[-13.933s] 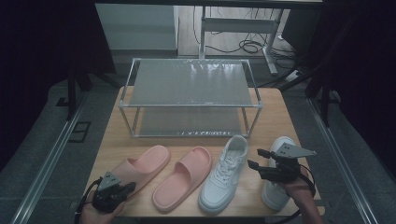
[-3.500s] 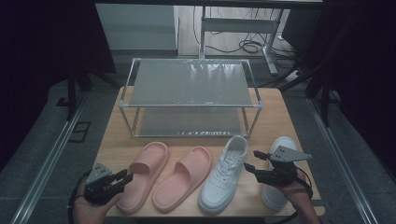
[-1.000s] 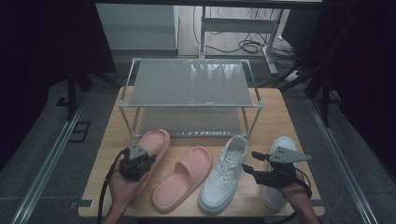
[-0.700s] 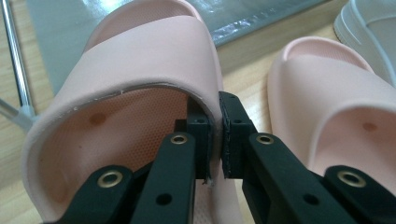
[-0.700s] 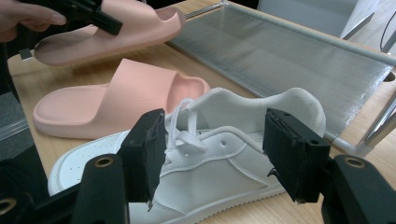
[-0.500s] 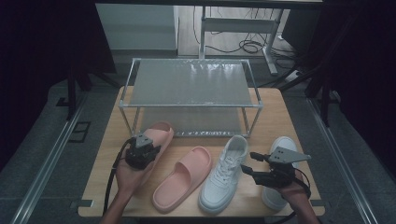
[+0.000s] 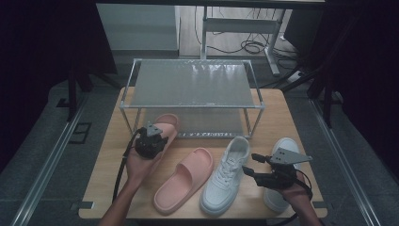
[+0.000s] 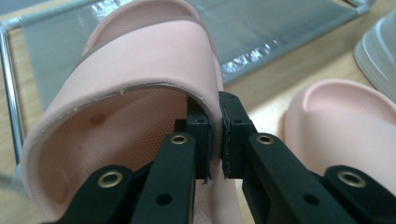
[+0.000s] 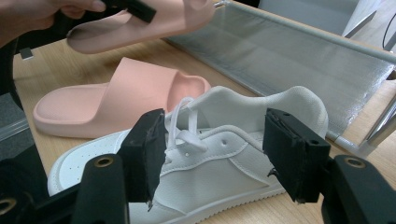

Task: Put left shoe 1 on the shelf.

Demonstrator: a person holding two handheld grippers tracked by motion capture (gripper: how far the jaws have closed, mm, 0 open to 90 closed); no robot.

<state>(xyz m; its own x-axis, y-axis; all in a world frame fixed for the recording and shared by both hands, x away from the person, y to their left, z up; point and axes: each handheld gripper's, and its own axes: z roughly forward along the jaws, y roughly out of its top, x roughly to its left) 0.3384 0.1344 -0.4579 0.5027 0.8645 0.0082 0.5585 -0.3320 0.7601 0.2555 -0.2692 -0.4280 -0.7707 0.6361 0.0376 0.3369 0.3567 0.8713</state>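
The left gripper has its jaws pressed together on the strap edge of a pink slide, one jaw inside the strap and one outside. In the high view that left gripper and the hand behind it cover the slide's heel, so only its toe end shows, reaching toward the lower shelf of the rack. The right gripper view shows this slide tilted and clear of the tabletop, its heel cut off by the frame edge.

The right gripper is spread wide, jaws either side of the white sneaker in its own view but not touching it. From above, the right gripper hangs just right of this sneaker, and its body and hand hide most of a second white sneaker behind.

The other pink slide lies flat on the wooden table, between the lifted slide and the near sneaker, just beside the latter. Bare table lies left of the held slide and along the right edge. The rack's top shelf is bare; its lower shelf is partly hidden beneath it, so its far part cannot be made out.
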